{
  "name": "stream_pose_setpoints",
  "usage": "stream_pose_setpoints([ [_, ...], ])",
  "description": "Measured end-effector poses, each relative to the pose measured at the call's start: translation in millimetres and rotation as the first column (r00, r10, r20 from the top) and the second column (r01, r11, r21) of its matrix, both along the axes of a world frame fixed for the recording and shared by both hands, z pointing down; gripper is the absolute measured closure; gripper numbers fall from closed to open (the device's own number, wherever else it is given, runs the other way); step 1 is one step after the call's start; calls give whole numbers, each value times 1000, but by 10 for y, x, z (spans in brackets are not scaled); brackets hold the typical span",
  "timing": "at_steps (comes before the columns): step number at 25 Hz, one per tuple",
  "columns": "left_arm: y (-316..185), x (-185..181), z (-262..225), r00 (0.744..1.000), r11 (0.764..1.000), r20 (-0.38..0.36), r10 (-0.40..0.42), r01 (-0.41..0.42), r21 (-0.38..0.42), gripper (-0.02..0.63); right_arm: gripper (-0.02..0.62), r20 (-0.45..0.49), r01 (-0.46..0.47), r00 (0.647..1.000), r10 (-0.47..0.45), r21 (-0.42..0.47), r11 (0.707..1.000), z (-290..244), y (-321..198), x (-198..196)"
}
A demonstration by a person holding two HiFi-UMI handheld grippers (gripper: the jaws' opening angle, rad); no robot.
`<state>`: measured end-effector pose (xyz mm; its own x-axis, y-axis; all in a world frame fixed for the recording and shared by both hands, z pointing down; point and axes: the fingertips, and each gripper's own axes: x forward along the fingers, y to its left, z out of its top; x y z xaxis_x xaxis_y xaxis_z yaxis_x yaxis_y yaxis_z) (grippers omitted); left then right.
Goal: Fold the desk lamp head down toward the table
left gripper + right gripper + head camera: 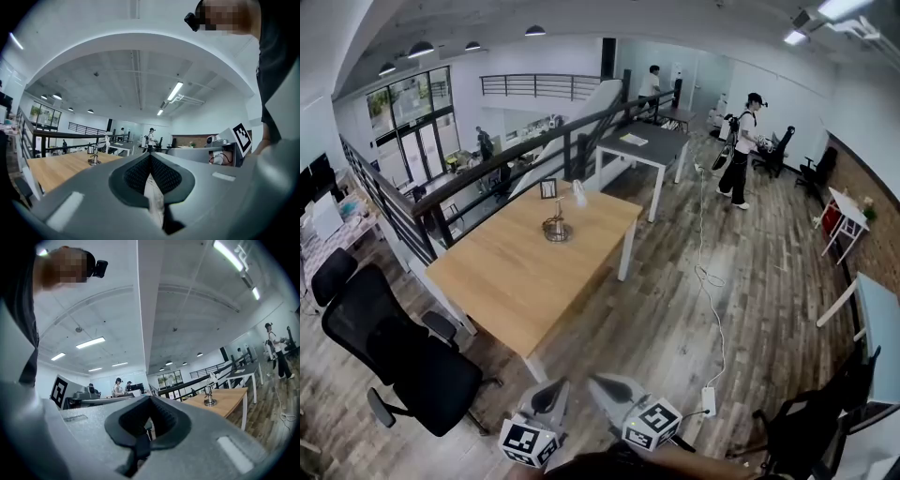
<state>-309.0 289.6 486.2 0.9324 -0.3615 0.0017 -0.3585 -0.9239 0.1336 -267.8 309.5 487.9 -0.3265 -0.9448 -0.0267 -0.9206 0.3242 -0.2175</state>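
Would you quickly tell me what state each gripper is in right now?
Left gripper: closed, holding nothing.
Right gripper: closed, holding nothing.

Desk lamp (559,223) stands upright (head raised) at far end of table (506,277).

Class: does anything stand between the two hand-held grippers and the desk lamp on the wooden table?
Nothing visible does. Only floor and bare wooden table lie between the left hand-held gripper, the right hand-held gripper and the desk lamp; the black chair stands aside, left.
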Motion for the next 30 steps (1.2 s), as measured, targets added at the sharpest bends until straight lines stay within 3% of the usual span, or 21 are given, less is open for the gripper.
stream_pose_setpoints([
  [10, -232, 648, 42, 1000, 1000, 12, -2, 2, -1, 604, 594, 12, 3, 1000, -3, 20, 1000, 17, -204, 638],
  [21, -506, 2028, -83, 1000, 1000, -15, -12, 12, 20, 604, 594, -7, 35, 999, -34, 38, 999, -137, -497, 1980],
  [30, -584, 2710, 6, 1000, 1000, -6, 26, -26, 4, 604, 594, 30, -1, 1000, 1, -7, 1000, 66, -531, 2656],
])
